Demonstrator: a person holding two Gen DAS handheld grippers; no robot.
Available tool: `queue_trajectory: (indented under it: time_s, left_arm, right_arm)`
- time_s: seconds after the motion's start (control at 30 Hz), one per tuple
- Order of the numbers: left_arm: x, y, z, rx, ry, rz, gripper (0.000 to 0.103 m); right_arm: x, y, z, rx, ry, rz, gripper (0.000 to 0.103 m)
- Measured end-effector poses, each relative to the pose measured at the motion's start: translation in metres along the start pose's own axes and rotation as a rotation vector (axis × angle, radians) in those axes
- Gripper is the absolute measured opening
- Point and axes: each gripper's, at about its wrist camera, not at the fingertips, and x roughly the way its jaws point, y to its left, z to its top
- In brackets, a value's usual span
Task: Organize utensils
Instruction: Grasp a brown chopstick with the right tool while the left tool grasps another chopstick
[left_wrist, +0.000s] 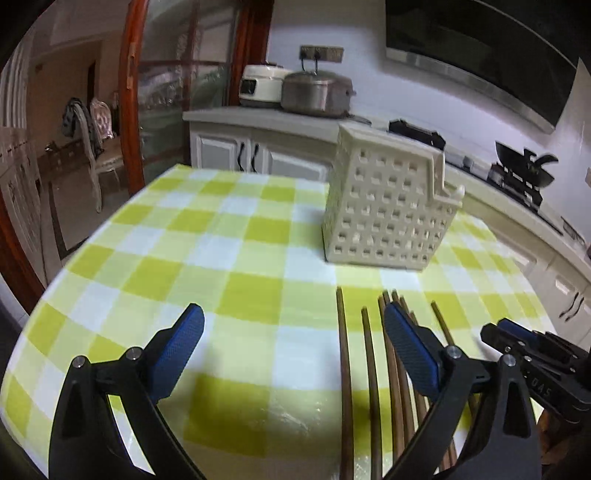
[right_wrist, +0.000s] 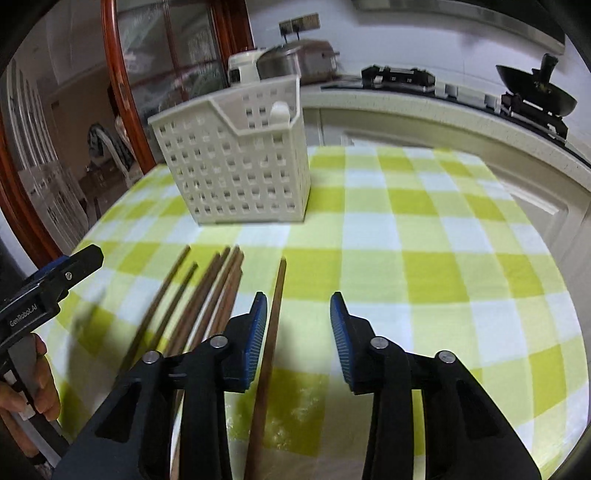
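A round table covered in a green, yellow and white checked cloth held an upright cream perforated utensil basket toward the far side, and a loose row of dark wooden chopsticks lay flat on the cloth nearer the cameras, well apart from the basket. The left gripper hovered above the cloth with its blue-padded jaws spread wide and holding nothing, the chopsticks lying just off its right finger. The right gripper also stood wide and empty, one separate chopstick running between its jaws (contact with the pads could not be judged).
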Motion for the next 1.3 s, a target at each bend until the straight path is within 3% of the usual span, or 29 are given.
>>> queue_trajectory:
  time_s: [0.43, 0.87, 1.3]
  left_arm:
    - [0.032, -0.001, -0.013, 0.026, 0.108, 0.023, 0.084]
    - [0.052, -0.017, -0.015, 0.095, 0.185, 0.003, 0.068]
    - [0.069, -0.034, -0.011, 0.163, 0.245, -0.004, 0.036]
  right_arm:
    - [0.026, 0.018, -0.005, -0.069, 0.107, -0.008, 0.02]
    - [0.032, 0.025, -0.006, -0.105, 0.119, -0.021, 0.012]
    - [0.032, 0.022, -0.005, -0.104, 0.121, -0.008, 0.012]
